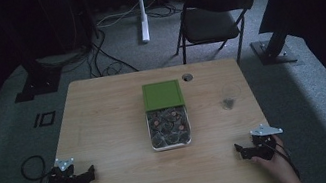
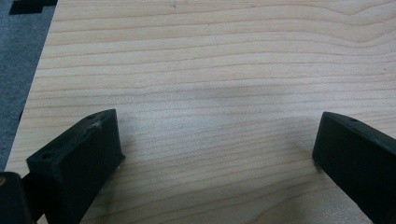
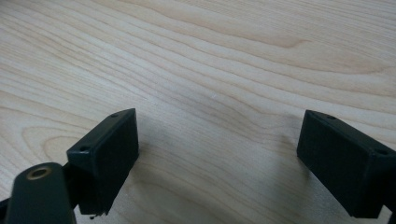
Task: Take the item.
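Both hand-held grippers rest released on the bench (image 1: 107, 132): left (image 1: 90, 174) at seven o'clock, right (image 1: 240, 150) at five, the box (image 1: 169, 128) central.

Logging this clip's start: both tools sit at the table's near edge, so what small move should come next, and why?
Probably one tool should reach forward toward the box at mid-table. The left tool and right tool are both open with only bare table between their jaws, well short of the box. Its green lid lies just behind it, so the contents are exposed. A glass stands to the right.
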The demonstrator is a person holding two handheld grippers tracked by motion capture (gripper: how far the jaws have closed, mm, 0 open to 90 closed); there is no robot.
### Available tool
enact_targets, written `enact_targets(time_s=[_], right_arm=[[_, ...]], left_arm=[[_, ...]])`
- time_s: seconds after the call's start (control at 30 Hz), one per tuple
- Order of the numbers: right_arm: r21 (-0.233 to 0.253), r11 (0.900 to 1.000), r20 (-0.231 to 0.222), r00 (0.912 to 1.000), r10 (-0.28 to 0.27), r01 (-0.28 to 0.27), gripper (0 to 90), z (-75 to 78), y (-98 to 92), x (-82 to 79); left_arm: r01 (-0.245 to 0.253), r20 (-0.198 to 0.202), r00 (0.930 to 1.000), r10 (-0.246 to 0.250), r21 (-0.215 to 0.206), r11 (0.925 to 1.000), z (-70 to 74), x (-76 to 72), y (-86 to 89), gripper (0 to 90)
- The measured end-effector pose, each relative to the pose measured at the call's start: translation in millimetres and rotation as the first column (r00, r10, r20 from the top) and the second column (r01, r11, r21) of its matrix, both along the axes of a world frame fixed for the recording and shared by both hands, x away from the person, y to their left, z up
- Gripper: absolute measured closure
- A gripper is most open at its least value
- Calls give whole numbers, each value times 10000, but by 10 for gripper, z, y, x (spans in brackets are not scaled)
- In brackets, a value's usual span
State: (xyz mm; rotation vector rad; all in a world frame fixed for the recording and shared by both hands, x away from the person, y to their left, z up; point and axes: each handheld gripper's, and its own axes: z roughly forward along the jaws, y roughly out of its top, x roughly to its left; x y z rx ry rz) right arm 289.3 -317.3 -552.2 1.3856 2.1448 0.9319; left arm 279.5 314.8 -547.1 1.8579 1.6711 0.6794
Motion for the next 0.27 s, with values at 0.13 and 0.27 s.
enact_targets(time_s=[0.13,0.27], right_arm=[[1,10000,1,10000,1,-1,124,0,0,0],[1,10000,0,10000,-1,1,124,0,0,0]], left_arm=[[4,-8,10000,-4,11,10000,1,0,0,17],[-447,11,9990,447,-2,9990,-1,-3,-29,17]])
